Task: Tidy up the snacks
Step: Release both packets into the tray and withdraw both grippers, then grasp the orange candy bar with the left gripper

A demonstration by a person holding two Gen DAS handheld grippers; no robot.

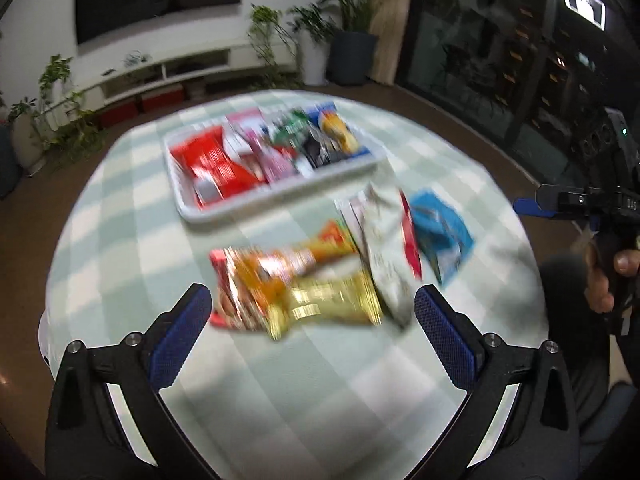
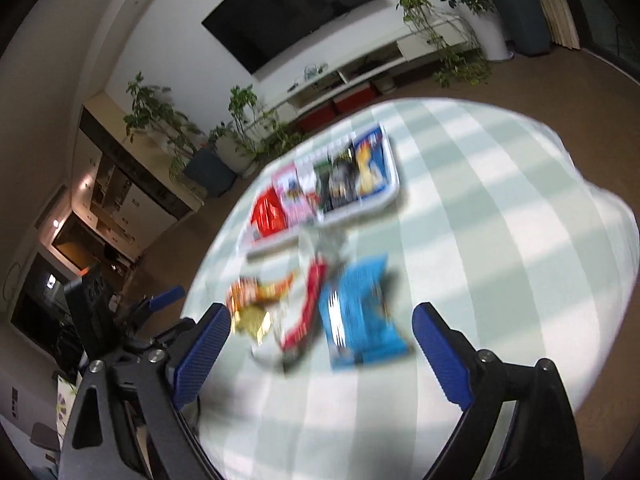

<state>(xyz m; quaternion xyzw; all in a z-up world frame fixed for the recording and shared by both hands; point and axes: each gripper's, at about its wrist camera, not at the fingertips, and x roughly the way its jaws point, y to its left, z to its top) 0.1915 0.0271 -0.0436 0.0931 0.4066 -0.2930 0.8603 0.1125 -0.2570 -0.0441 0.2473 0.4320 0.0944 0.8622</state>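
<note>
**Both tongs held wide above loose snacks on the desk**

A round desk point(image 1: 248, 380) under a pale green-and-white checked cloth fills both views, which are blurred. Toward its far side sits a shallow white tray point(image 1: 280, 194), packed with snack packets in a row: red at one end, then pink, green, dark, and blue-and-yellow at the other.

On the cloth just in front of the tray lies a loose cluster of snacks. A silvery-white bag point(image 1: 386, 256) lies lengthwise, with a narrow red packet point(image 1: 412, 240) along its edge and a blue packet point(image 1: 440, 236) beside that. Next to them are an orange-and-red packet point(image 1: 276, 268) and a gold-wrapped one point(image 1: 332, 300), touching or overlapping each other.

The left tongs point(image 1: 312, 316) stand wide apart over the gold and orange packets, gripping nothing. The right tongs point(image 2: 322, 334) are also spread, empty, with the blue packet point(image 2: 360, 316) and red packet point(image 2: 306, 312) showing between their blue pads.
</note>
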